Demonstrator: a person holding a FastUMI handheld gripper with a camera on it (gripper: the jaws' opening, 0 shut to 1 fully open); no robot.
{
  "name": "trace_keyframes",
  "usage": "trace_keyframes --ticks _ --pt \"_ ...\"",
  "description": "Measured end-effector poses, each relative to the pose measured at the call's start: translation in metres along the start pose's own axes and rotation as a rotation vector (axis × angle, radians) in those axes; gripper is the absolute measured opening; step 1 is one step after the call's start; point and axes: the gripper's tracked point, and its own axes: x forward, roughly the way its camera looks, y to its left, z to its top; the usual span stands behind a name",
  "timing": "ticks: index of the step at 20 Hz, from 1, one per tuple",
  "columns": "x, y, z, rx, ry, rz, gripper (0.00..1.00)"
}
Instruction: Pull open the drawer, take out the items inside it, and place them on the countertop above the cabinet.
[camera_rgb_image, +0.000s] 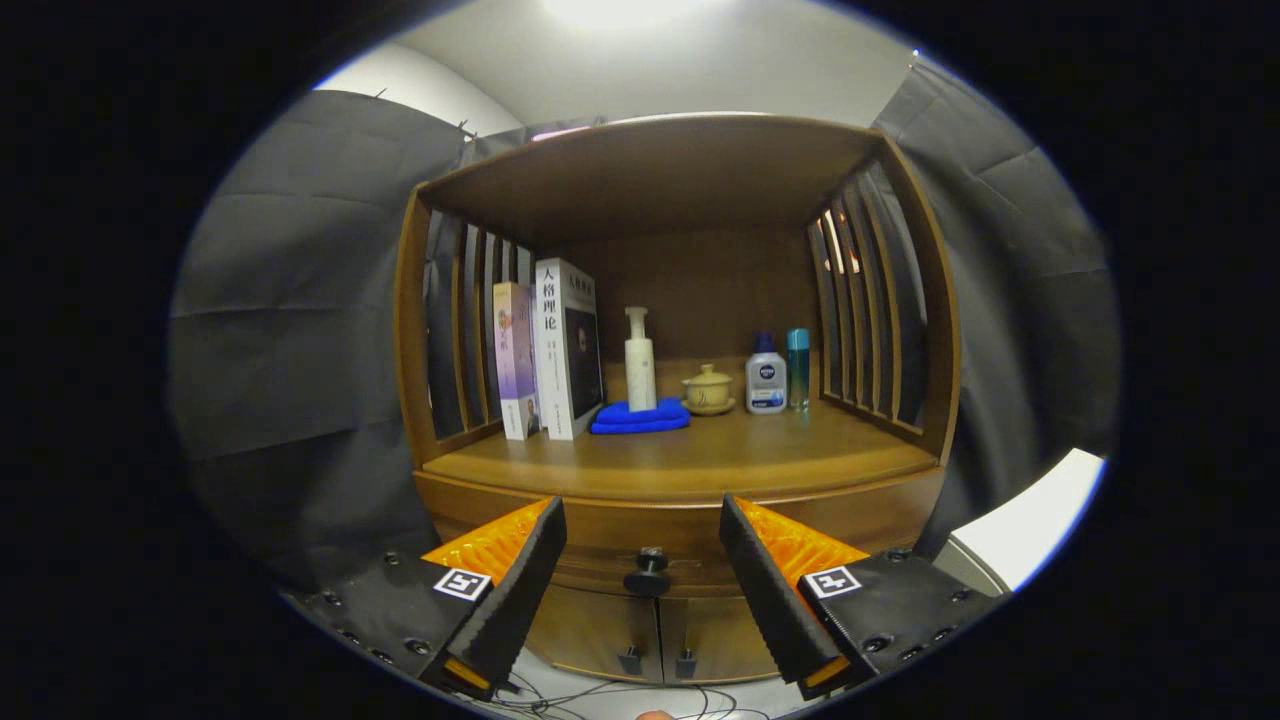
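Observation:
A wooden cabinet stands ahead with its drawer (600, 545) shut. The drawer's dark round knob (648, 575) sits between my two fingers, a short way beyond their tips. My gripper (642, 520) is open, its black-and-orange fingers (520, 580) spread wide with nothing held. The countertop (680, 455) above the drawer is a wooden shelf under a roofed, slatted frame. What the drawer holds is hidden.
On the countertop stand two books (548, 350), a white pump bottle (640, 362) on a folded blue cloth (640, 418), a small lidded cup (708, 390), a white bottle (765, 378) and a teal bottle (797, 365). Two small doors (655, 625) lie below the drawer. Cables (600, 695) trail on the floor.

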Motion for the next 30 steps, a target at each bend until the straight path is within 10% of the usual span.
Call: trace_keyframes --ticks 15,20,24,30 --pt "0.062 0.001 -0.091 0.014 0.172 -0.027 0.98" --pt "0.075 -0.003 -0.113 0.024 0.228 -0.056 0.86" --pt "0.076 -0.006 -0.113 -0.008 0.208 -0.064 0.49" --pt "0.072 -0.007 -0.114 -0.007 0.214 -0.064 0.31"
